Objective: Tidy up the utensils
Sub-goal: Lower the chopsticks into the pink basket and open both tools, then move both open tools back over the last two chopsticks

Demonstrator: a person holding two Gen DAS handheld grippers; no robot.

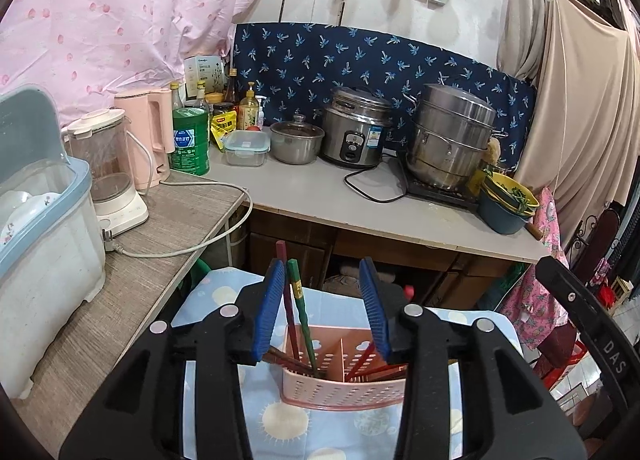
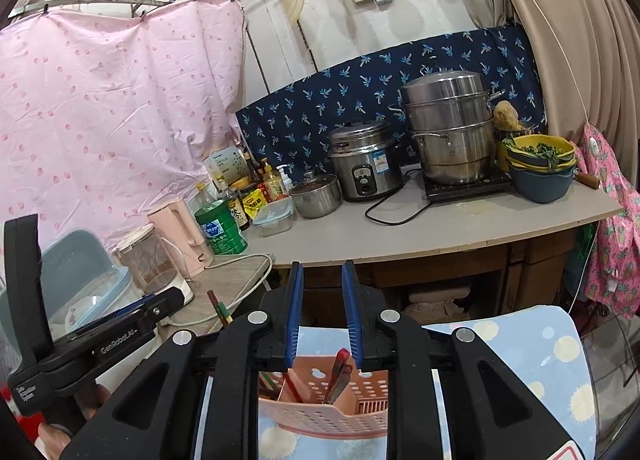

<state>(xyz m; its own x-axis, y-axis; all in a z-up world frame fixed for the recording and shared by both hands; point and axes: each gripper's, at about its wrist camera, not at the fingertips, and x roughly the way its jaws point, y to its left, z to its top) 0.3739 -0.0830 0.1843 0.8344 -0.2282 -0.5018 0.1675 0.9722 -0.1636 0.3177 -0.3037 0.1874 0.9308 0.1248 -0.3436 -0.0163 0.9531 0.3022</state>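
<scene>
Between the blue pads of the left gripper (image 1: pixel 325 306), which stood spread wide and held nothing, rose a green chopstick (image 1: pixel 301 312) and a dark red chopstick (image 1: pixel 287 300), both leaning near the left pad but apparently not touching it. Their lower ends sat in the left compartment of a pink perforated utensil holder (image 1: pixel 340 390), with more red chopsticks (image 1: pixel 362 366) slanting in its right compartment. The right gripper (image 2: pixel 321 310) hovered above the same holder, its jaws parted with an empty gap. That holder rested on a pale blue cloth (image 1: pixel 280 428) printed with suns. Beyond stood a counter (image 1: pixel 320 195) carrying a rice cooker (image 1: pixel 354 127) and a steel steamer pot (image 1: pixel 450 135).
</scene>
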